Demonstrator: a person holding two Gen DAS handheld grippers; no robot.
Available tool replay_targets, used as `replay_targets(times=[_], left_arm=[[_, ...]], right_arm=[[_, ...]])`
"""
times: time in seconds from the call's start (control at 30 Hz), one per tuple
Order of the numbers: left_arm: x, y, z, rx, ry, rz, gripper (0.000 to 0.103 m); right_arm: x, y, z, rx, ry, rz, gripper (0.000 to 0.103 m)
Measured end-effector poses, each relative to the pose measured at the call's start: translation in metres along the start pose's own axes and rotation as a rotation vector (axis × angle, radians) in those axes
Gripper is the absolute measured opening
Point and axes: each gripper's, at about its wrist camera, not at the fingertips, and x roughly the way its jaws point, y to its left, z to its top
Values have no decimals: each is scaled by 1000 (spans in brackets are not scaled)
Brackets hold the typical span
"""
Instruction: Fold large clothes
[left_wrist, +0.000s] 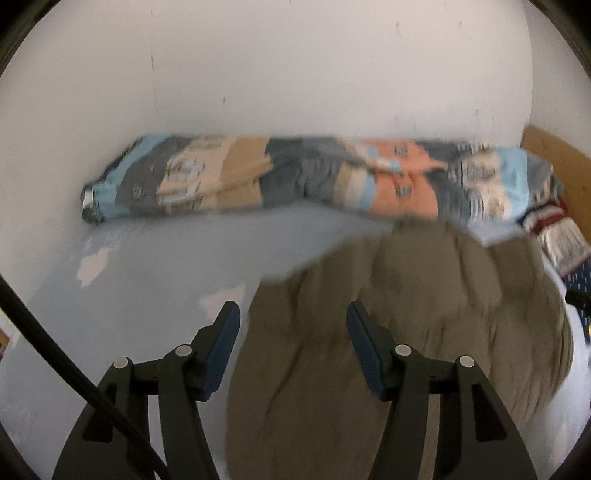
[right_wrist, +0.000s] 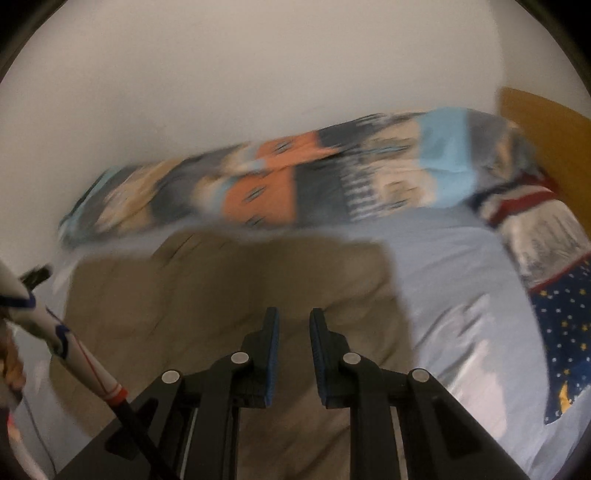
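**Olive garment spread on a bed, both claws above it**

Pale blue bed sheet (left_wrist: 147, 266) covers a bed set against a plain white wall (left_wrist: 277, 74). Along the wall lies a long rolled patchwork blanket (left_wrist: 295, 177) in light blue, grey, tan and orange. At the bed's right end sit a striped red, white and navy cloth (right_wrist: 532, 218) and a navy fabric with yellow stars (right_wrist: 565, 332), with an orange-brown headboard (right_wrist: 546, 125) behind them. Both views are blurred.

An olive-brown garment (left_wrist: 406, 295) lies rumpled on the sheet, its far edge close to the blanket.

In the left wrist view, the left claw (left_wrist: 293, 314) is spread wide and holds nothing. Its left finger is over bare sheet just beside the garment's edge; its right finger is over the garment itself. Whether it touches the fabric cannot be told.

In the right wrist view, the right claw (right_wrist: 294, 319) has a narrow gap between its blue pads (right_wrist: 272, 354), with nothing between them. The garment (right_wrist: 229, 295) lies directly beneath and ahead of it, spreading left. A white, blue-marked handle (right_wrist: 55, 332) shows at the left edge.
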Motion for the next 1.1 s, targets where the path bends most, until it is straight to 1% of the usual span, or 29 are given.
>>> replay_targets(times=[0.03,0.07,0.13,0.17,0.23,0.27,0.3,0.33,0.37,0.4,0.47,0.53,0.57,0.6,0.63,0.67,0.7,0.73,0.8,0.83,0.87,0.9,0.93,0.97,1.0,1.03,1.07,1.1], left_arm=[[0,2,-11,7,31,-37,59],[-2,0,-20,21,50,-60,59],[4,-12,-46,98,98,-100,59],[12,-20,-55,143,117,-102,59],[31,-35,-62,192,111,-60,59],[45,-40,-58,199,115,-38,59],[57,-43,-50,189,103,-12,59],[70,-47,-38,172,96,-2,59],[78,-51,-29,165,94,4,59],[93,-59,-13,164,83,17,59],[115,-71,6,172,69,50,59],[131,-80,17,169,87,41,59],[135,-82,21,170,93,44,59],[136,-81,26,149,93,57,58],[133,-79,30,146,96,32,58],[125,-71,35,136,94,-10,58],[120,-59,40,115,81,-37,58],[115,-47,44,96,80,-52,59],[106,-12,48,62,121,-93,61],[105,3,48,39,142,-114,65],[107,26,44,-8,191,-143,83],[114,45,40,-53,254,-168,91],[123,62,33,-104,312,-200,91],[129,72,28,-142,342,-216,91],[137,86,21,-205,370,-236,91],[144,99,13,-286,387,-289,91],[152,107,7,-367,398,-369,91],[158,109,1,-419,409,-432,91]], right_arm=[[-1,7,-8,-19,15,20,19],[-1,16,-18,-41,30,40,19],[5,26,-30,-58,67,59,20],[10,31,-36,-64,89,77,20],[17,44,-47,-81,120,98,20],[19,50,-50,-94,126,101,20],[21,57,-54,-111,128,98,24],[23,62,-55,-123,126,88,26],[26,64,-56,-129,125,79,30],[29,65,-56,-127,129,83,33],[34,63,-55,-124,135,82,35],[36,62,-51,-130,135,73,35],[35,65,-49,-139,129,71,36],[33,68,-48,-149,123,78,36],[31,72,-46,-167,115,90,37],[31,77,-43,-189,112,99,42],[30,79,-38,-206,110,101,50],[29,77,-32,-218,100,98,54],[26,61,-16,-212,55,77,73],[26,48,-8,-190,45,55,75],[26,29,1,-147,42,42,76],[25,15,5,-114,42,40,76],[23,2,8,-79,37,26,76],[21,-15,9,-43,30,-5,76],[20,-25,9,-24,30,-12,76],[19,-34,6,-6,31,-14,76],[19,-41,4,7,31,-22,76],[19,-49,1,26,29,-31,77]])
